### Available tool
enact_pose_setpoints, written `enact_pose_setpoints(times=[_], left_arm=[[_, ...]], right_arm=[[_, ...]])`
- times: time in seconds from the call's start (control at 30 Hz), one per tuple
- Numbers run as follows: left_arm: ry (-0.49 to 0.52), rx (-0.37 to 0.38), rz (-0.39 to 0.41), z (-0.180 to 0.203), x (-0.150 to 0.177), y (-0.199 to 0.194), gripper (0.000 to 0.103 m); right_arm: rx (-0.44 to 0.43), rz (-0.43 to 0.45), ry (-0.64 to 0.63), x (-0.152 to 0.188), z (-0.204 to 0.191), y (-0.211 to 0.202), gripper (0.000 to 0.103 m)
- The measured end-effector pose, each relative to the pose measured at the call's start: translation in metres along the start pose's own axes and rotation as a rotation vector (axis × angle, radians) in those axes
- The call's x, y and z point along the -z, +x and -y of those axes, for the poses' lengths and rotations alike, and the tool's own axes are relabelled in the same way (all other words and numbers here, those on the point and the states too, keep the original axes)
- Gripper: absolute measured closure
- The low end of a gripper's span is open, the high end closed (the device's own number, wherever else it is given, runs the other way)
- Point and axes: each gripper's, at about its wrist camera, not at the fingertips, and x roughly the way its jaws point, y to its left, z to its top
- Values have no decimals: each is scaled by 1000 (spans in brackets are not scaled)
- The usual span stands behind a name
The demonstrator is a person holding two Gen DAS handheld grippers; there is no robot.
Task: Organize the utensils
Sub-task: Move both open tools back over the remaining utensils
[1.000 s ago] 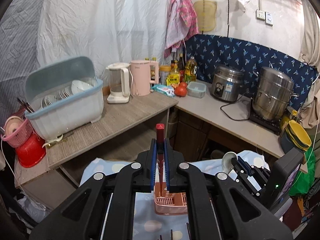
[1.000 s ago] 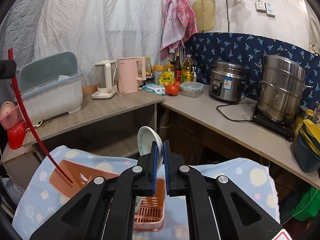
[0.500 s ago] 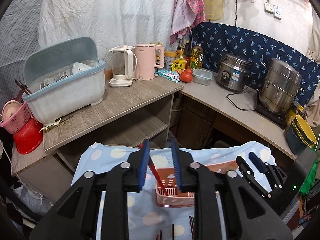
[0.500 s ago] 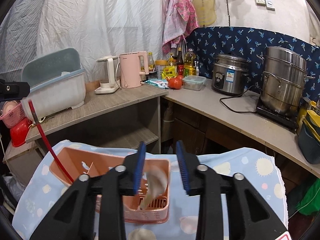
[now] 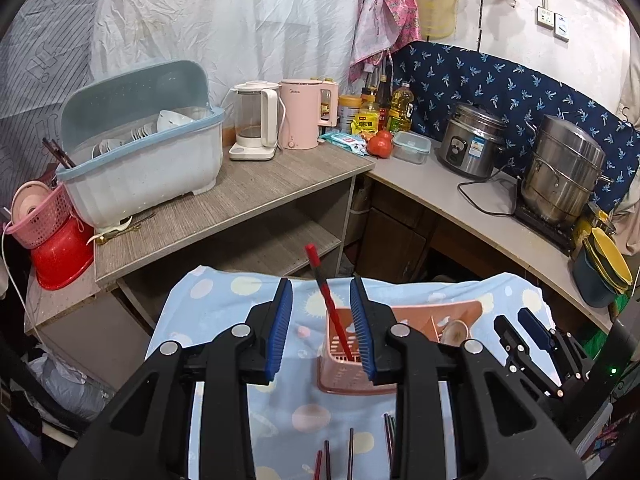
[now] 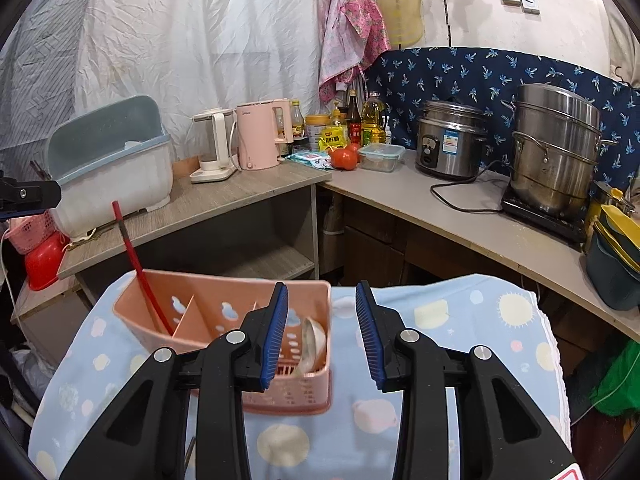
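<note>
Both claws are standing open and gripping nothing. The left claw (image 5: 322,328) is hanging just above the pink perforated plastic utensil caddy (image 6: 224,320), its blue ribbed pads spread wide, with the red slim chopstick (image 5: 330,304) showing between them but touching neither. That chopstick is leaning tilted in the caddy's end compartment, top sticking well above the rim. The right claw (image 6: 322,336) is hovering by the opposite end of the caddy, where the white ceramic soup spoon (image 6: 310,344) is sitting bowl-up in its own compartment, behind a divider from the chopstick.

The caddy is resting on the light blue dotted cloth (image 6: 460,320) covering the desk. Several more dark and red chopsticks (image 5: 352,456) are lying loose on the cloth near the lower edge of the left view, well apart from the caddy, so my guess is the sorting is only partly done.

To do this step well: be lifting each claw straight up and clear before swinging away, so a pad is not clipping the leaning chopstick and tipping it out. For the next pick, be approaching a loose chopstick across its length, near the middle, closing squarely so the thin stick is not rolling or pivoting. Be dropping it tip-down in the same compartment as the red one, keeping spoons separate. The caddy looks light; nudging its wall could be sliding it on the cloth.
</note>
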Motion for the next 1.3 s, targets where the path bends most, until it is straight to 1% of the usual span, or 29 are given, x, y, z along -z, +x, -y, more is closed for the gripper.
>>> enact_pose_setpoints(times=[0.2, 0.43, 0.53, 0.67, 0.87, 1.03, 1.17, 1.3], left_arm=[[-8, 0, -23, -8, 25, -13, 74], [-9, 4, -64, -15, 70, -32, 74], [-16, 9, -98, -18, 92, -38, 74], [-29, 16, -141, -20, 121, -43, 74], [-25, -3, -215, -26, 172, -50, 74], [-30, -18, -301, -35, 218, -53, 74], [-29, -24, -356, -40, 250, -54, 74], [-18, -26, -392, -40, 276, -58, 74]], right_arm=[[-1, -27, 2, 22, 2, -24, 68], [6, -82, -22, 68, 0, -62, 68], [16, -106, -35, 92, -3, -79, 68], [6, -153, -14, 119, -1, -98, 68], [-1, -217, 27, 160, 3, -122, 68], [4, -257, 35, 191, 6, -138, 68], [4, -293, 46, 211, 9, -147, 68], [8, -318, 64, 227, 12, -156, 68]])
